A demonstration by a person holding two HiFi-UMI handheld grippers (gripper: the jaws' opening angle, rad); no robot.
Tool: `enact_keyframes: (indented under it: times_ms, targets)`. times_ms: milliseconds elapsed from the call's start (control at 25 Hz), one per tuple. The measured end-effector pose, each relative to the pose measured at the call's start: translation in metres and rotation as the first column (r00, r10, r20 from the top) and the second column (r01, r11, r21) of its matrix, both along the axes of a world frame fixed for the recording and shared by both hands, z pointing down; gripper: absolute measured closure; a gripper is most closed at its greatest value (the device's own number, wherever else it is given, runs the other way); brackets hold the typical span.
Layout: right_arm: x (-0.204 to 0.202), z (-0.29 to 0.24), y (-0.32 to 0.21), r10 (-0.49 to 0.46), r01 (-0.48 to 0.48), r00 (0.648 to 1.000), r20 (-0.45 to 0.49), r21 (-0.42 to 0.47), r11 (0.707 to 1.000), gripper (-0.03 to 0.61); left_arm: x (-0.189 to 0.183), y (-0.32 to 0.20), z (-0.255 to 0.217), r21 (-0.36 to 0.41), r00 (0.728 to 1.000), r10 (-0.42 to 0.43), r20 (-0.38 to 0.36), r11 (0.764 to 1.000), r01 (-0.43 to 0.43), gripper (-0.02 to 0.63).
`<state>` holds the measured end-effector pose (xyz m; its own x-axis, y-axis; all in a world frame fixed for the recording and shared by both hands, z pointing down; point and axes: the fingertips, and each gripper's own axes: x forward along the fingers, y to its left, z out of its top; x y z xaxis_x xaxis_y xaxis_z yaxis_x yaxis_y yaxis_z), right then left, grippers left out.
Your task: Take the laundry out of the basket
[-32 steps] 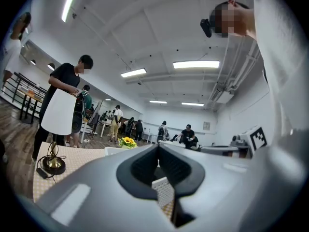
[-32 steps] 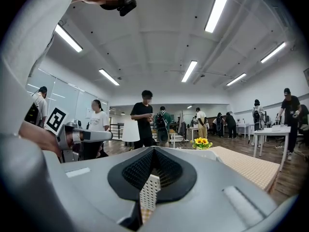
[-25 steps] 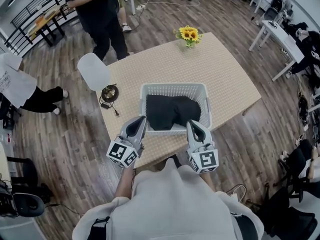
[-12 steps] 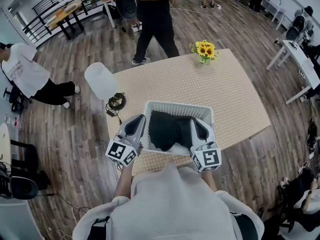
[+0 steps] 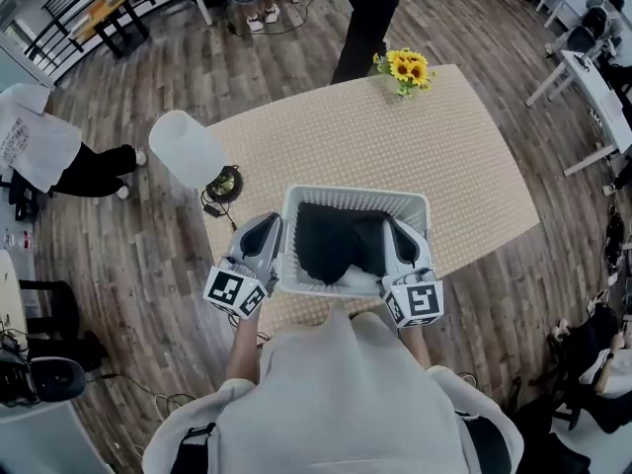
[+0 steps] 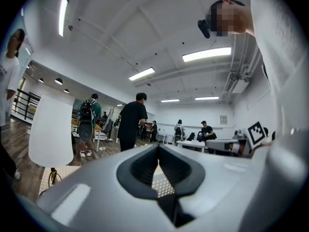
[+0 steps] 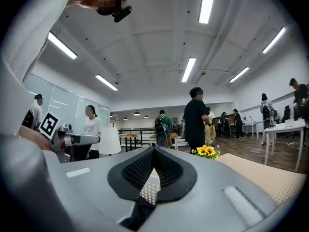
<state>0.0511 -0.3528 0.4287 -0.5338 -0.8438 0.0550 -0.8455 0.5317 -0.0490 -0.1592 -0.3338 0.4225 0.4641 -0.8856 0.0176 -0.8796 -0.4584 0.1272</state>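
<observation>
Wood-plank floor [image 5: 128, 255] surrounds the beige dotted table [image 5: 395, 136] holding basket [image 5: 355, 195] and sunflowers [image 5: 406, 67].

We count one basket [image 5: 355, 195], one dark laundry heap [image 5: 331, 245], one lamp [image 5: 186, 149], one sunflower bunch [image 5: 405, 69] — plus two grippers: left gripper [image 5: 267, 227], right gripper [image 5: 394, 230].

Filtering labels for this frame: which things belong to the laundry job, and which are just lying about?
Part of the job:
- white basket
- black laundry inside it
- left hand-held gripper and right hand-held gripper, flanking the basket

Lying about:
- sunflowers at the table's far edge
- white-shaded lamp at the table's left edge
</observation>
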Motion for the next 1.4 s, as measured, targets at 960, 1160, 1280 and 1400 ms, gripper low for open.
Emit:
enact_keyframes:
  times_ms: [960,1160,1280,1400]
  targets:
    - [0.010,0.052,0.001,0.106,-0.114,0.993,-0.057,-0.157,0.981,0.580,-0.018,-0.019,0.060,-0.122,0.999,0.041,0.029,0.992,-0.037,0.606]
    - [0.004,0.059,-0.003,0.081,-0.093,0.995,-0.066,-0.188,0.978,0.580,-0.028,-0.016,0.079,-0.162,0.999,0.017,0.029,0.987,-0.012,0.606]
    - [0.001,0.064,-0.006,0.080,-0.093,0.994,-0.074,-0.207,0.974,0.580,-0.030,-0.019,0.086,-0.175,1.000,0.015,0.016,0.984,-0.012,0.606]
    - [-0.005,0.069,-0.005,0.049,-0.074,0.991,-0.121,-0.212,0.974,0.580,-0.028,-0.022,0.088,-0.170,1.000,0.016,0.004,0.985,-0.015,0.606]
